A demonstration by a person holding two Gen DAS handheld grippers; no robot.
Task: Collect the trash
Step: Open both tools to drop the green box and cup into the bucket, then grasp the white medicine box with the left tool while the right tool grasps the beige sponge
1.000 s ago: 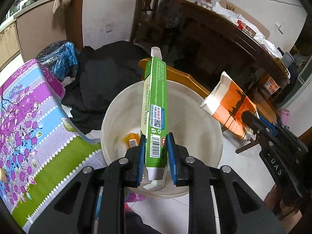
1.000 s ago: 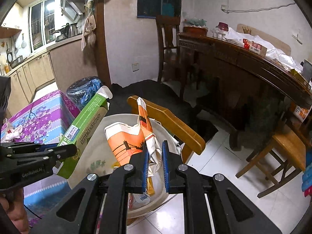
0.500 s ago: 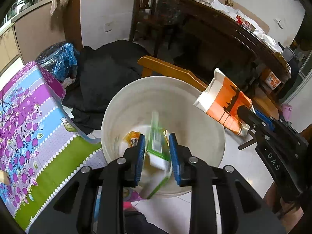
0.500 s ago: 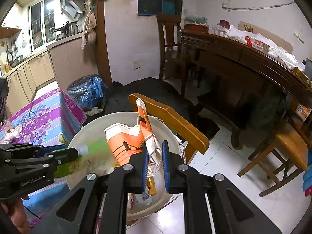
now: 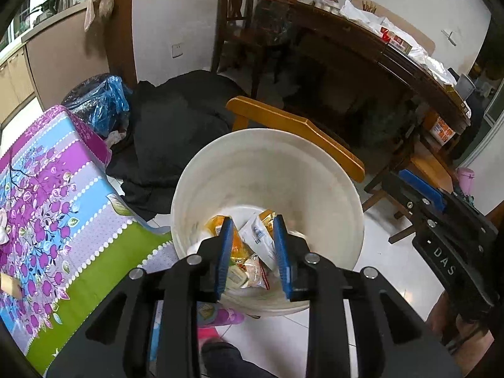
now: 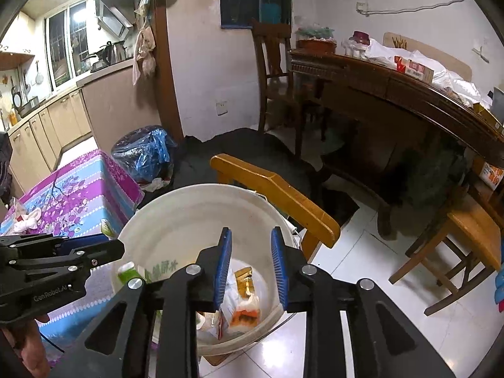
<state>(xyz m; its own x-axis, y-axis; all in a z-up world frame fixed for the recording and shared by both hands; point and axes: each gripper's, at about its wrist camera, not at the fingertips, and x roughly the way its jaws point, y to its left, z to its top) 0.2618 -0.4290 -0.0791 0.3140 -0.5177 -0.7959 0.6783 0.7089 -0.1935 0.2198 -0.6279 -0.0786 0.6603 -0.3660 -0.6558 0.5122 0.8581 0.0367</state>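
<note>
A white bucket (image 5: 267,170) stands on the floor below both grippers; it also shows in the right wrist view (image 6: 176,214). Wrappers (image 5: 252,245) lie at its bottom, with the orange and white carton (image 6: 245,312) and the green toothpaste box (image 6: 129,272) among them. My left gripper (image 5: 253,252) is open and empty above the bucket's near rim. My right gripper (image 6: 250,264) is open and empty above the bucket. The right gripper also shows at the right of the left wrist view (image 5: 441,220), and the left gripper at the left of the right wrist view (image 6: 56,258).
A table with a purple, blue and green floral cloth (image 5: 47,208) is left of the bucket. A yellow wooden chair back (image 5: 296,135) stands just behind it. A black cloth heap (image 5: 176,119), a blue bag (image 5: 104,100) and a dark wooden table (image 6: 393,94) lie beyond.
My left gripper opened and the green toothpaste box fell into the bucket. My right gripper opened and the orange and white carton dropped in too.
</note>
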